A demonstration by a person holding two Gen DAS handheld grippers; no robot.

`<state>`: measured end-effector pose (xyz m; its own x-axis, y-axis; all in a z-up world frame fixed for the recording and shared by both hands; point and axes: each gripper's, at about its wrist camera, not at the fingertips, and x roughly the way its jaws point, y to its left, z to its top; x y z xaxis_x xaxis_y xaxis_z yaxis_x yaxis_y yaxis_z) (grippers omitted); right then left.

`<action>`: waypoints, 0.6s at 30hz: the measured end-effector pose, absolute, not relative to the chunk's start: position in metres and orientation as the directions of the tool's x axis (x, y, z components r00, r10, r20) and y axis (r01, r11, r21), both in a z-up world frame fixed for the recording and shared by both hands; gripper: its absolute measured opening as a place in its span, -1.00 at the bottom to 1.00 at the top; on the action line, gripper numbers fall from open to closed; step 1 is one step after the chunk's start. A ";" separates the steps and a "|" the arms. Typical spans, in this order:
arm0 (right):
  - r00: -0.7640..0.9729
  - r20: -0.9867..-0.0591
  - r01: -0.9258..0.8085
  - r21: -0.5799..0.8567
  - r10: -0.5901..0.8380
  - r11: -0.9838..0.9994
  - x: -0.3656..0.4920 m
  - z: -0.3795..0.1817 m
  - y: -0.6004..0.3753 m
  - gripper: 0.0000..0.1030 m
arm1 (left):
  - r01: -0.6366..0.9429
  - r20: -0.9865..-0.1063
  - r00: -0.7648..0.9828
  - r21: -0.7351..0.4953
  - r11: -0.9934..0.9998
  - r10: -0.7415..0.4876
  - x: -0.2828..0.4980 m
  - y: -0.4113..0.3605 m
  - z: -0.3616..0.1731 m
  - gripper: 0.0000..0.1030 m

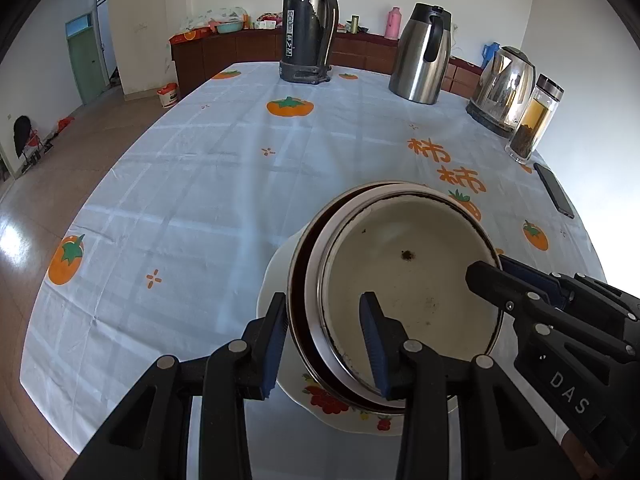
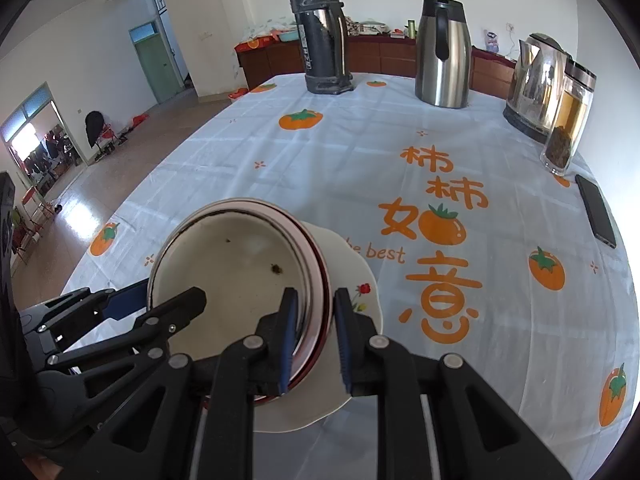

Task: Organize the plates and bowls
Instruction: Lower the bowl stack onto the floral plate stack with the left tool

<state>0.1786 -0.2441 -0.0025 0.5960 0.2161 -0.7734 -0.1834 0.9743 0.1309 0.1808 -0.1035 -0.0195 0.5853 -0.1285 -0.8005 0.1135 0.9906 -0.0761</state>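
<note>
From the left wrist camera, the left gripper (image 1: 326, 344) straddles the near-left rim of the bowls (image 1: 412, 280): one blue pad sits outside the rim and the other inside, over the cream interior. The jaws are fairly narrow and clamped on the rim. Two nested bowls, a cream one in a dark-rimmed one, tilt above a white flowered plate (image 1: 320, 400) on the table (image 1: 200, 168). The right gripper (image 1: 486, 276) comes in from the right, one finger over the inside of the bowl, the other outside the rim.

From the right wrist camera, the right gripper (image 2: 316, 340) has its jaws narrow, pinching the right rim of the bowls (image 2: 232, 272), one pad on each side. The plate (image 2: 352, 276) lies just beneath. The left gripper (image 2: 160, 304) bites the opposite rim.
</note>
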 end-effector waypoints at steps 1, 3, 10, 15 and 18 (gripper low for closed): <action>0.595 -0.774 -0.184 0.131 0.217 0.974 0.179 -0.003 -0.244 -0.64 | 0.113 -0.802 0.584 -0.077 0.991 -0.129 0.181 -0.104 -0.020 -0.24; 0.595 -0.774 -0.183 0.132 0.217 0.974 0.179 -0.003 -0.244 -0.64 | 0.114 -0.805 0.579 -0.079 0.990 -0.131 0.182 -0.104 -0.020 -0.24; 0.593 -0.776 -0.182 0.131 0.215 0.975 0.179 -0.003 -0.244 -0.63 | 0.118 -0.805 0.579 -0.077 0.990 -0.132 0.182 -0.104 -0.022 -0.24; 0.579 -0.783 -0.180 0.149 0.227 0.972 0.181 -0.006 -0.245 -0.64 | 0.119 -0.804 0.580 -0.075 0.990 -0.131 0.183 -0.104 -0.022 -0.24; 0.568 -0.786 -0.184 0.167 0.244 0.969 0.181 -0.009 -0.247 -0.63 | 0.115 -0.806 0.579 -0.074 0.991 -0.127 0.184 -0.103 -0.024 -0.24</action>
